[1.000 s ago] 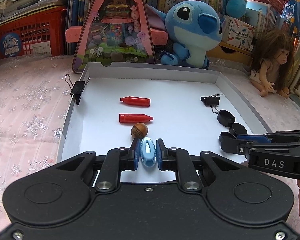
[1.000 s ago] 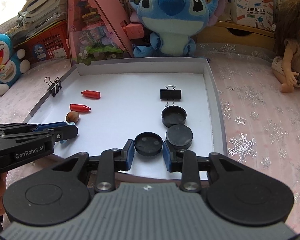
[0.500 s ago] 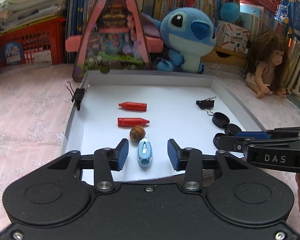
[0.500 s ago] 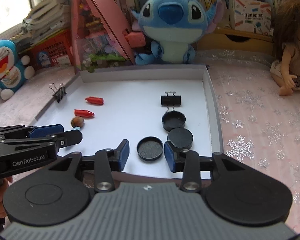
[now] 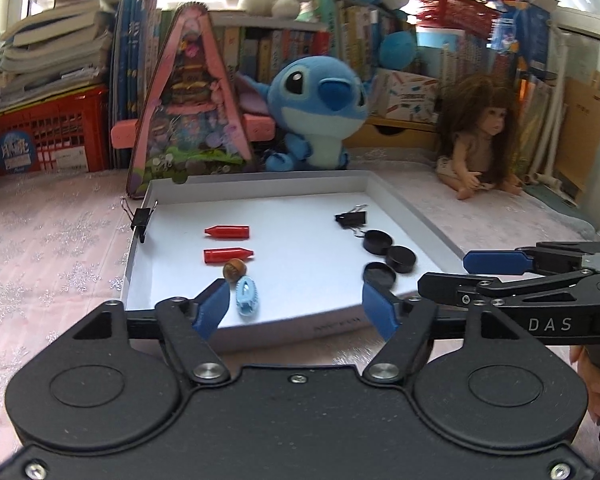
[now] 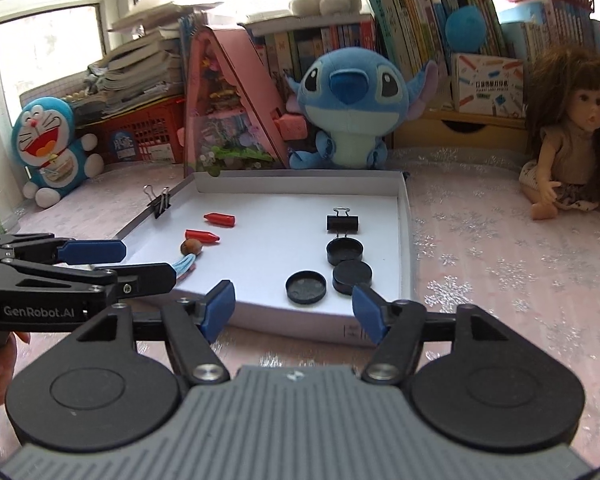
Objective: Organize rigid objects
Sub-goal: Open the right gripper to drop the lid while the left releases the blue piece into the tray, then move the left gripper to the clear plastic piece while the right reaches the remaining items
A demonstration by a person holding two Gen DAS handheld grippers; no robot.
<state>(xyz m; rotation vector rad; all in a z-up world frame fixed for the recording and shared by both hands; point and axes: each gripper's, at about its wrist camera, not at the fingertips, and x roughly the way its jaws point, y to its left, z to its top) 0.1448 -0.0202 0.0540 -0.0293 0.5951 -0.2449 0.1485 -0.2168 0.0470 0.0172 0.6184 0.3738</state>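
Left gripper [image 5: 296, 306]: jaws wide apart, holding nothing, level at the near edge of the white tray [image 5: 412, 204]. Its body cuts off the tray's front wall in the left wrist view. Right gripper [image 6: 294, 308]: likewise spread and empty, just short of the tray's near wall; the holder's fingers are only partly visible at the frame edges.

Inside the tray, nearest on the left, a light blue oval clip [image 5: 246, 295] lies flat; in the right wrist view the left gripper's finger covers most of it. Touching its far end is a brown acorn-like piece [image 5: 234, 270]. Beyond lie two red crayon-shaped pieces [image 5: 228, 255], roughly parallel, apart. On the right, three black round caps [image 6: 306, 287] cluster closely, then a black binder clip [image 6: 342, 222]. Another binder clip [image 5: 141, 218] grips the left wall. A blue plush [image 6: 354, 110] sits behind.
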